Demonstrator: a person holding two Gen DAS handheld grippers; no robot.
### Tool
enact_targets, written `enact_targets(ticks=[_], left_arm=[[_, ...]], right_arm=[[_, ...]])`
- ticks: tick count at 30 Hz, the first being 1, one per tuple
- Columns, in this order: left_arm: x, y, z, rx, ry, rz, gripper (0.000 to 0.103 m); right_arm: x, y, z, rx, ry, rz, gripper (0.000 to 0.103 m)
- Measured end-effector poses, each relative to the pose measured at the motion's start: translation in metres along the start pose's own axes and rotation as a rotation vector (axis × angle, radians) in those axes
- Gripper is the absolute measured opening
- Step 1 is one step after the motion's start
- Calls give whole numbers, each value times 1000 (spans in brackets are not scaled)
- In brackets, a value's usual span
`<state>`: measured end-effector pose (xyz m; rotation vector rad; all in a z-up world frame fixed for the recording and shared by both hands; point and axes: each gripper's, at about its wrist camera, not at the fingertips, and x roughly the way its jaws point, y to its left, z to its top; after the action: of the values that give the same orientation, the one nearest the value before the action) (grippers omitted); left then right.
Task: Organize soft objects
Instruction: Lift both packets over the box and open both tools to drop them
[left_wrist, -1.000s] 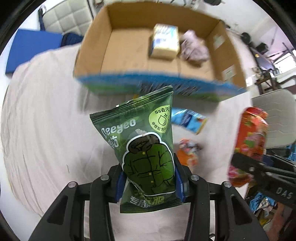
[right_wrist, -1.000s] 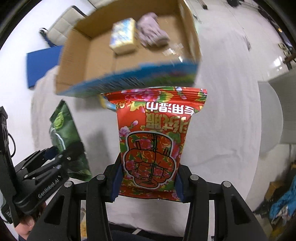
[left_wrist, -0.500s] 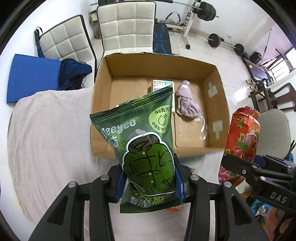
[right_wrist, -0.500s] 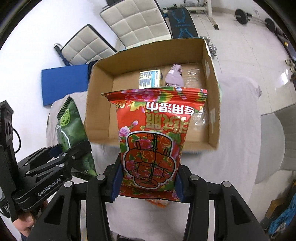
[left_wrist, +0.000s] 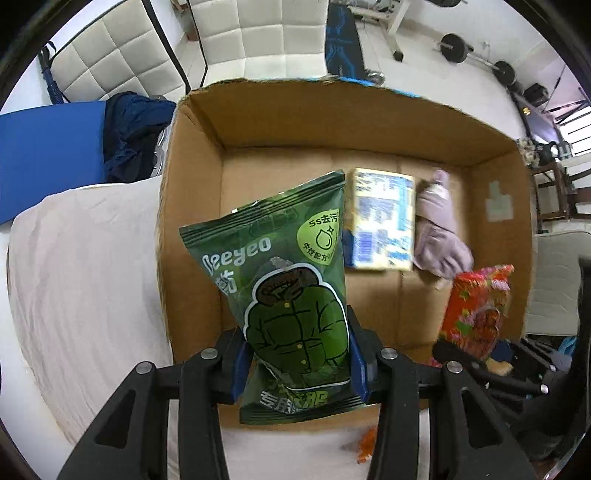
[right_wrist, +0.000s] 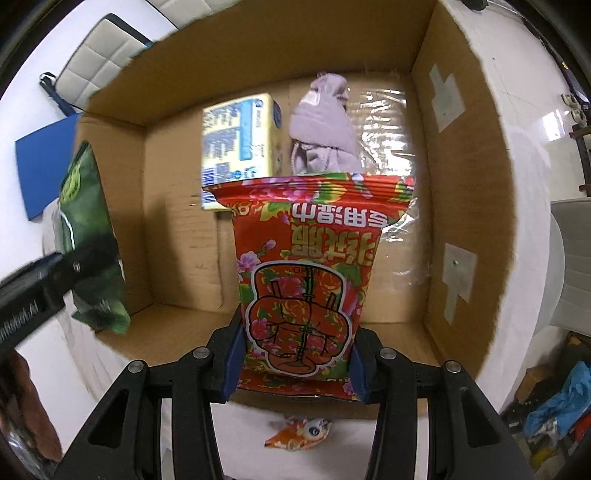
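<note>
While both tools hang over the near edge of the box, the left gripper (left_wrist: 297, 365) has its blue-padded fingers (left_wrist: 239, 369) clamped on the lower part of a green pouch (left_wrist: 284, 288), which stands upright above the left half of the cardboard box (left_wrist: 192, 229). The right gripper (right_wrist: 295, 365) is likewise closed tight on a red floral pouch (right_wrist: 306, 273), held with its print upside down over the middle of the box. Just below the near wall, a small orange packet (right_wrist: 299, 432) lies on the pale cloth (left_wrist: 81, 266) covering the table. Farther in, on the box floor, a yellow-and-blue tissue pack (right_wrist: 236, 147) sits just beside a bundled lilac garment (right_wrist: 325, 129), with a clear plastic sheet (right_wrist: 388, 147) to its right. Beyond the box stand white quilted chairs (left_wrist: 255, 37) and a blue mat (left_wrist: 48, 158).
</note>
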<state>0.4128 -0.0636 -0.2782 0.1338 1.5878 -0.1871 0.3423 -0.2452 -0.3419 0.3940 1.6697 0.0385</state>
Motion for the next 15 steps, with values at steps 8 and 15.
enact_targets(ticks=[8,15], left_arm=[[43,2,35,27,78,13,41],[56,4,57,23,86,10,41]], right_arm=[[28,8,6,-21,43,-37,49],[45,13,10,-20,61,-62,49]])
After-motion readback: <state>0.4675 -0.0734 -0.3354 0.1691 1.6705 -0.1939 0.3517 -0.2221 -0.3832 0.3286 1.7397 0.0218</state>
